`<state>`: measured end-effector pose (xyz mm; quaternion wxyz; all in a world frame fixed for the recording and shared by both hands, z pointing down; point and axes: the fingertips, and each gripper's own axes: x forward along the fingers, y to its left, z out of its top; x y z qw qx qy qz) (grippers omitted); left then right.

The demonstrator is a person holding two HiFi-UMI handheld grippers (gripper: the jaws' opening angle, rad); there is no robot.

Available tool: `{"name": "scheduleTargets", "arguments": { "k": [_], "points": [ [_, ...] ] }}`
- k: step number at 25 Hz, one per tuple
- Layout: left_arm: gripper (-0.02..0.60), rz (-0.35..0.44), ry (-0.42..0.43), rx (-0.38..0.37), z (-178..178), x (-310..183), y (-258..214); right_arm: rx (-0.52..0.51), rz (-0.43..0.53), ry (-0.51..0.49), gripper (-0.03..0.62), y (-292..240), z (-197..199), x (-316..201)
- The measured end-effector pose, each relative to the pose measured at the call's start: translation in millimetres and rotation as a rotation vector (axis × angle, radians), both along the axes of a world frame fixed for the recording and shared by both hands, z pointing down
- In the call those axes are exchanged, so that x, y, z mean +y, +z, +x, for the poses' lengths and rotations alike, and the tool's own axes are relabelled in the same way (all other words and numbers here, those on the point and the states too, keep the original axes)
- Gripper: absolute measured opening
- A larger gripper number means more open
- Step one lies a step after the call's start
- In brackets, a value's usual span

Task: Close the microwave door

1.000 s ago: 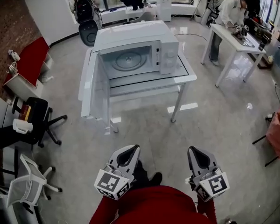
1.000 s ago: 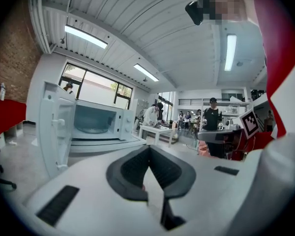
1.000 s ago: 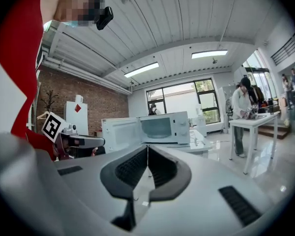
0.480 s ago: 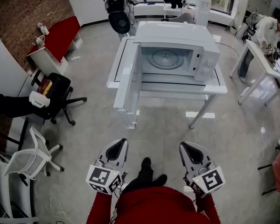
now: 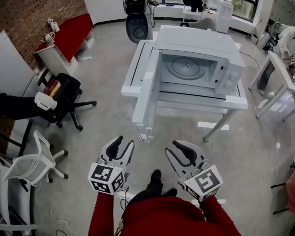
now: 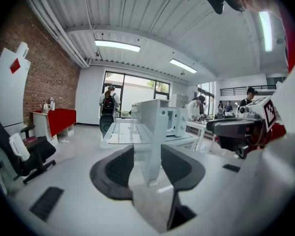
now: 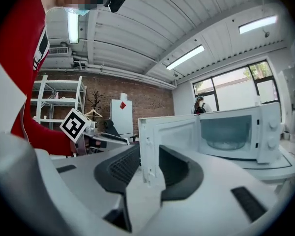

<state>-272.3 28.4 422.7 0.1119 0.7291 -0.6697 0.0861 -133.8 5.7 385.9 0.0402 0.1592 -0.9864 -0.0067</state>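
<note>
Both empty, just opening: left gripper (image 5: 125, 141) sees microwave door (image 6: 150, 127) edge-on, right gripper (image 5: 171, 147) its inner face.

Microwave (image 5: 196, 37) – glossy wht casing; floor (image 5: 104, 119) polished, shiny; wall (image 5: 29, 9) – rough brick.

Head looks down, gripper views share microwave (image 5: 194, 38)

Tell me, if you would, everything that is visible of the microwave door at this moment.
The microwave door is white, plastic-looking, with a recessed rectangular panel in its inner face. It stands swung wide open, upright, hinged at the left side of the microwave as the head view shows it, and juts out past the edge of the white table. Nothing touches it besides the hinge.
</note>
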Motion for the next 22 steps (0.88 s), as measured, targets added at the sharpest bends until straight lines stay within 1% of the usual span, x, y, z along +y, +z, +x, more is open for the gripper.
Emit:
{"name": "scheduleTargets", "arguments": {
  "k": [1,3,6,9,15,19,22],
  "points": [
    [0.167,-0.005,0.016,0.002,-0.8,-3.2,0.7,0.024,-0.004,-0.014,0.136,4.0,-7.6,-1.1],
    [0.167,-0.009,0.053,0.008,-0.3,-9.9,1.0,0.063,-0.022,-0.034,0.191,11.3,-20.8,-2.6],
    [0.167,-0.001,0.102,0.026,0.9,-19.0,-2.0,0.097,-0.091,-0.026,0.221,20.5,-36.9,-3.0],
    [0.167,0.002,0.149,0.028,1.7,-27.2,-4.5,0.137,-0.055,-0.03,0.227,25.4,-52.1,-6.3],
    [0.166,0.015,0.247,0.025,10.6,-36.2,-11.0,0.201,-0.082,-0.023,0.227,48.3,-72.5,-7.9],
    [0.166,0.014,0.317,0.027,21.9,-39.2,-14.9,0.223,-0.102,-0.021,0.227,59.1,-74.4,-4.4],
    [0.166,0.01,0.347,0.037,31.3,-41.9,-15.8,0.232,-0.119,-0.009,0.227,64.7,-68.0,-4.9]
  ]
}}
